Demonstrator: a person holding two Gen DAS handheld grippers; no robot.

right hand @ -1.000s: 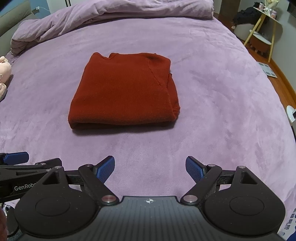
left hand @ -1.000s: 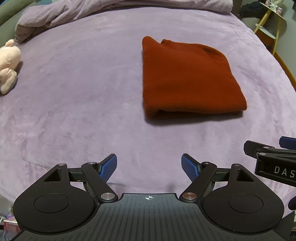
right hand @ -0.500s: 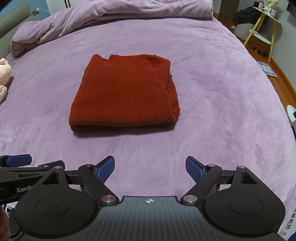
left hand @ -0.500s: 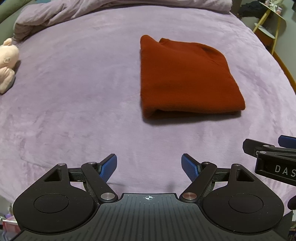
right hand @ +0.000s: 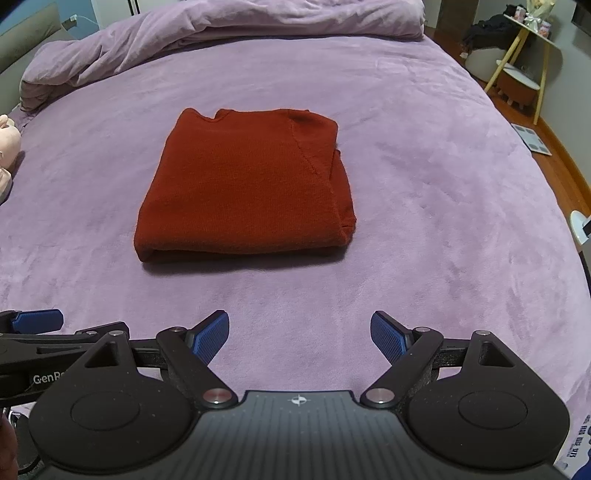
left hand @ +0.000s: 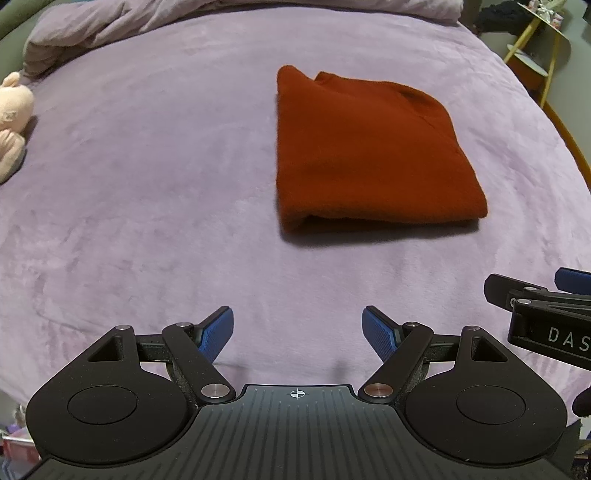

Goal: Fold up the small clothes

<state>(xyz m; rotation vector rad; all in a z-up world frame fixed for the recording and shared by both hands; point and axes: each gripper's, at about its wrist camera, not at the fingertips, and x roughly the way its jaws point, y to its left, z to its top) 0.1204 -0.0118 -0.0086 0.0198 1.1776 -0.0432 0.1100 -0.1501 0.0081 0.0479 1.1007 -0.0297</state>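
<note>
Both tools agape, short of folded sweater.

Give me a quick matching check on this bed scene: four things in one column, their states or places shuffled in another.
1. red sweater
2. plush toy
3. left hand-held gripper
4. purple duvet

A. open, holding nothing
B. bunched along the far side of the bed
C. folded, lying flat mid-bed
D. at the bed's left edge

Pairs: 1-C, 2-D, 3-A, 4-B
</note>
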